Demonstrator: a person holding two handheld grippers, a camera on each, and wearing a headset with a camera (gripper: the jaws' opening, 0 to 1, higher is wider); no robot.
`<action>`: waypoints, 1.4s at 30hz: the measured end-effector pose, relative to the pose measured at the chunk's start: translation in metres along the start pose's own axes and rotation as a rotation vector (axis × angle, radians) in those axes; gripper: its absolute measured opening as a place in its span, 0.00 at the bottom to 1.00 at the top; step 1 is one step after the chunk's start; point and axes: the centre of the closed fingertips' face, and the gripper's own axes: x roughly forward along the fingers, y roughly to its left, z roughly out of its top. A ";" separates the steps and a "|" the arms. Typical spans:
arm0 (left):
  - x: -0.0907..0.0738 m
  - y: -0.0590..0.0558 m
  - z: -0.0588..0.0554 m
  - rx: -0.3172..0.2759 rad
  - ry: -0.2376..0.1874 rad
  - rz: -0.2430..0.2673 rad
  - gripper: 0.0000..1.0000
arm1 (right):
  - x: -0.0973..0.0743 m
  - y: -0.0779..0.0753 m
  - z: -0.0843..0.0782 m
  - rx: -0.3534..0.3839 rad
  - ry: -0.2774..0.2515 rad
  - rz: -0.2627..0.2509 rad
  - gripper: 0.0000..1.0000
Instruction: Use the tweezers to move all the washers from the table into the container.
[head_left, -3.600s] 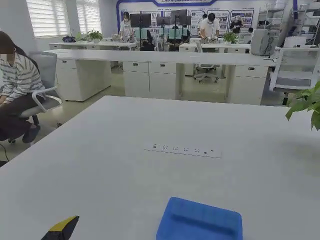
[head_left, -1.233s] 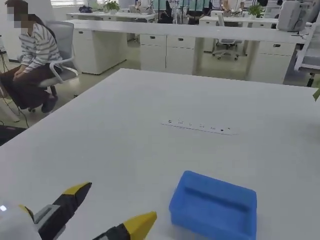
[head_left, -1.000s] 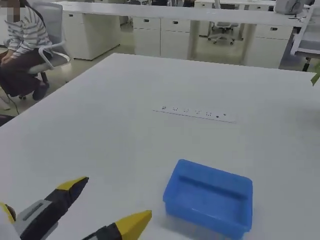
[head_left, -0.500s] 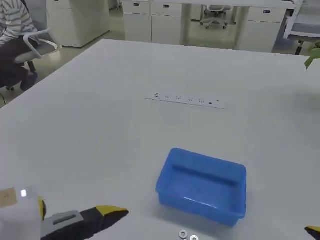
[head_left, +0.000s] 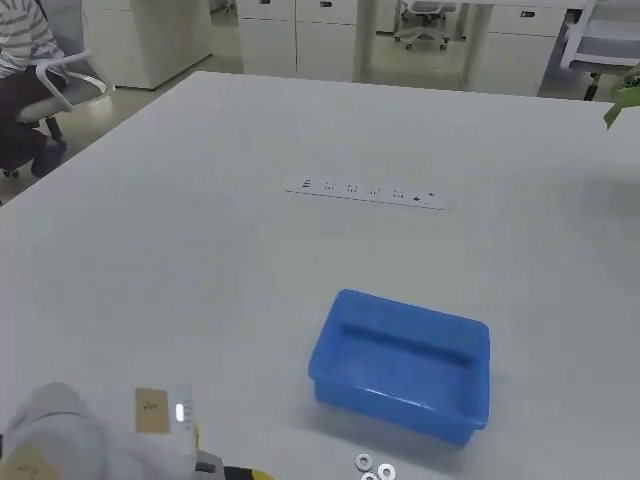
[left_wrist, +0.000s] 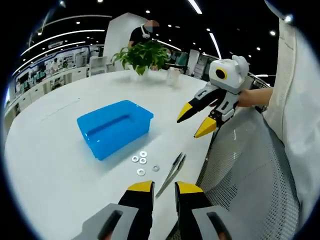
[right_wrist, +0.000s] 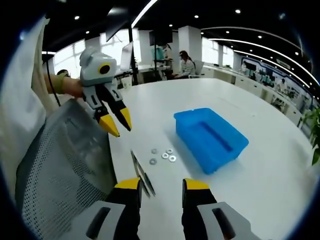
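Left gripper view: the left gripper (left_wrist: 164, 189) showed its two yellow-tipped jaws a narrow gap apart, with nothing between them. The tweezers (left_wrist: 170, 175) lay on the white table (left_wrist: 45, 170) directly ahead of that gap; whether their near end reached under the jaws could not be made out. Five washers (left_wrist: 142, 161) lay loose ahead and left of the tips, with the blue container (left_wrist: 114, 127) beyond and apart from them. The right gripper (left_wrist: 196, 122) hung ahead to the right, jaws parted and empty. The hand (left_wrist: 252, 95) holding it was partly cut off above a mesh chair back (left_wrist: 240, 165). Right gripper view: its own jaws stood wider apart, also empty. The tweezers lay just ahead of its left jaw, the washers further ahead, the container ahead to the right. Head view: the left gripper was cut off by the lower edge, its jaws barely visible. The washers were half cut off there too, near the container's front wall. A power strip (head_left: 365, 192) sat in the table well beyond. Rows of white desks (head_left: 300, 40) and ceiling strip lights (right_wrist: 145, 12) marked an open office.
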 end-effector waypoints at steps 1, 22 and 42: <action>0.003 0.002 -0.001 -0.001 0.004 -0.002 0.12 | 0.004 0.003 -0.003 -0.006 0.016 0.020 0.28; 0.030 0.011 -0.032 0.294 0.265 -0.037 0.04 | 0.046 0.023 -0.035 -0.185 0.236 0.171 0.15; 0.046 0.004 -0.038 0.526 0.347 -0.054 0.00 | 0.053 0.029 -0.036 -0.276 0.262 0.203 0.07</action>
